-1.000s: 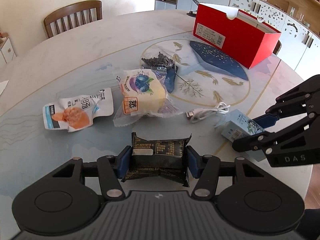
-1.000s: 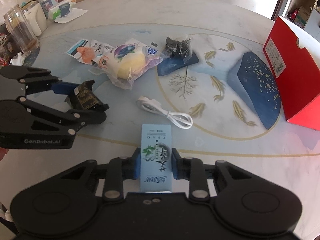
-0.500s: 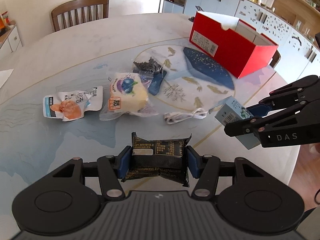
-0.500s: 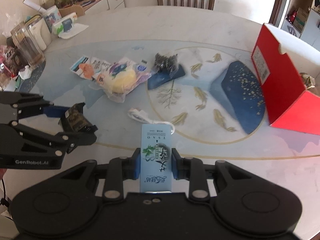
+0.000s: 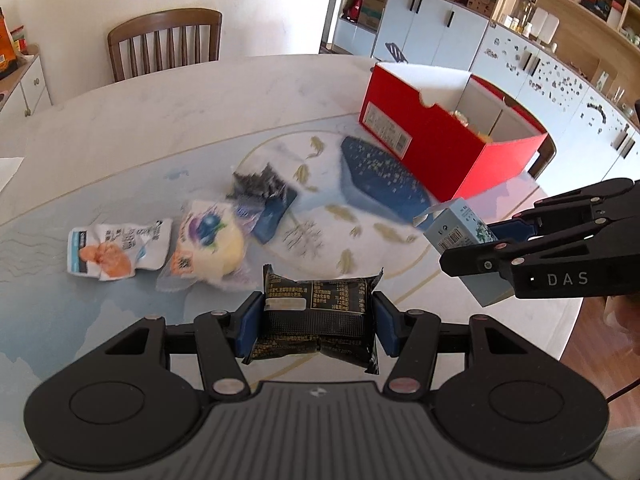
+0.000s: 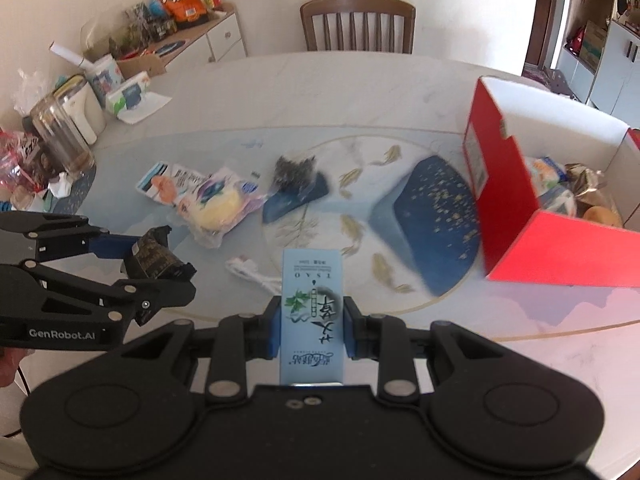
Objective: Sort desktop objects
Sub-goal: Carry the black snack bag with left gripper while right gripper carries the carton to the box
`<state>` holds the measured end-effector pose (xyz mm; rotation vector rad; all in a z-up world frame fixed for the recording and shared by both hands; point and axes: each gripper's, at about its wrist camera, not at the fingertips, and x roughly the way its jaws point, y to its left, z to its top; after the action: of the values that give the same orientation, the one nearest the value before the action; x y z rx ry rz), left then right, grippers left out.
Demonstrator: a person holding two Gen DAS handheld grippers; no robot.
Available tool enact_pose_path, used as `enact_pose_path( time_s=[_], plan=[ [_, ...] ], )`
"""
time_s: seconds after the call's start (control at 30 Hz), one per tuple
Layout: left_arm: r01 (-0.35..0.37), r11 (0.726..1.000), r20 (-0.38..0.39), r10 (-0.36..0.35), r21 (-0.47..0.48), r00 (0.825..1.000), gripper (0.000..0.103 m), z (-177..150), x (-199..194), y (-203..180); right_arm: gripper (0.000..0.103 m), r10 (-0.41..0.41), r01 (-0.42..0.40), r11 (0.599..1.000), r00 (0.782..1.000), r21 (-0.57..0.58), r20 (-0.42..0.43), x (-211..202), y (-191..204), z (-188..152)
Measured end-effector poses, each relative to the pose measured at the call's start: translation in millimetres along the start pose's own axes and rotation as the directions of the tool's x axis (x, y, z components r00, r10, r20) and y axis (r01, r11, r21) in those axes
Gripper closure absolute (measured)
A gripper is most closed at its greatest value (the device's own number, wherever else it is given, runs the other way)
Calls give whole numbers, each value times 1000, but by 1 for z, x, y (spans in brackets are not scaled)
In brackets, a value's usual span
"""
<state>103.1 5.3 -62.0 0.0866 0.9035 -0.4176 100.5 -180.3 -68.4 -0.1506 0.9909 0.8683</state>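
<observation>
Left wrist view: your left tool (image 5: 318,322) is clenched on a black snack packet (image 5: 318,314), blue pads pressing both short ends, packet lifted clear of the worktop (image 5: 160,108). To its right, your right tool (image 5: 476,246) grips a pale blue carton (image 5: 460,232), tilted, also off the surface. Left on the worktop: a white pouch with an orange picture (image 5: 116,250), a clear-wrapped yellow bun (image 5: 210,246) just beside it, a bag of dark bits (image 5: 256,182) behind the bun. A red box (image 5: 432,136), open-topped with white dividers, stands at the far right; what lies inside is too blurred to name. Wooden chair (image 5: 166,42) beyond the far edge.

Right wrist view: your right tool (image 6: 312,326) holds the pale blue carton (image 6: 312,312) lengthwise between its pads, printed face up. Your left tool (image 6: 160,256) shows at left with the black packet (image 6: 154,254). A white cable (image 6: 250,274) lies on the worktop (image 6: 320,88) just beyond the carton. The red box (image 6: 508,200) at right holds several wrapped items. A glass jar (image 6: 60,136) and clutter stand at the far left edge.
</observation>
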Motion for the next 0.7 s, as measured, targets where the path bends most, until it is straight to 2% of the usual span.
enact_pose_path(
  time_s=[0.37, 0.7],
  plan=[
    [14, 1000, 34, -13, -25, 999, 47, 40, 6, -44, 75, 0, -2, 1000, 998, 30, 62, -30, -56, 21],
    [28, 1000, 70, -28, 10, 997, 47, 85, 20, -95, 75, -19, 12, 998, 992, 54, 127, -54, -115, 40]
  ],
)
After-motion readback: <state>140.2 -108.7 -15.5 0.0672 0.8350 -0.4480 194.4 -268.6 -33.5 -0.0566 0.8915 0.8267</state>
